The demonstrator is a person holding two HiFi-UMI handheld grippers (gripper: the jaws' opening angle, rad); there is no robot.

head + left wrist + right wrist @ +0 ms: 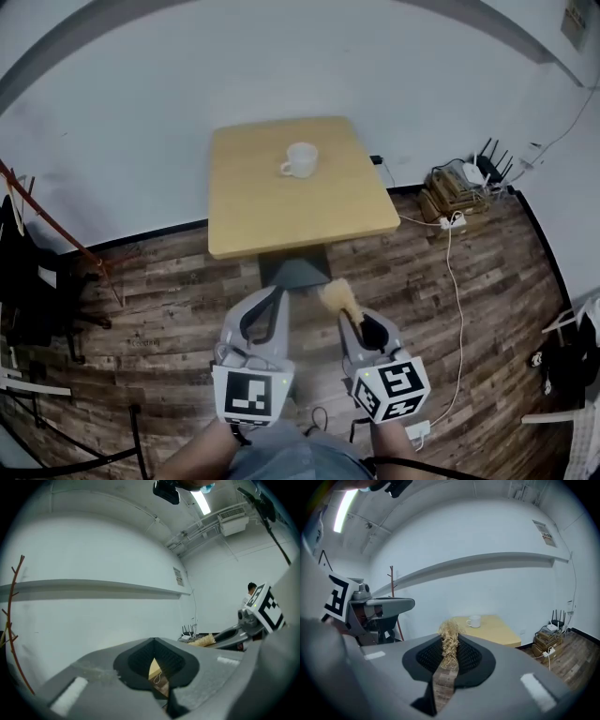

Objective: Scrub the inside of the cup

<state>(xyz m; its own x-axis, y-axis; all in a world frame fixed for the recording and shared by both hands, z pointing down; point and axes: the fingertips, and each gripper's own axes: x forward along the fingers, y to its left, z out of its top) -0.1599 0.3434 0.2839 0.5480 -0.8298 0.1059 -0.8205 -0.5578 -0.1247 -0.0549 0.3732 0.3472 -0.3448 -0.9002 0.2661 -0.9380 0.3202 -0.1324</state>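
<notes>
On wooden table (pixel 281 211) by white wall (pixel 141 103): white cup (pixel 299 159); plank floor (pixel 169 291).

The brush (pixel 449 641) handle is hidden inside the right tongs (pixel 450 654), the cup (pixel 300 159) interior too small to judge, both forearms (pixel 202 457) cut off at the bottom edge.

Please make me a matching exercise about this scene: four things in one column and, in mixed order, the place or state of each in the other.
1 cup
2 brush
3 left hand-held gripper
4 router

A shut, nothing between its jaws
B on the wooden table
C right of the table, in the head view
D held by the right hand-held gripper

Pairs: 1-B, 2-D, 3-A, 4-C
</notes>
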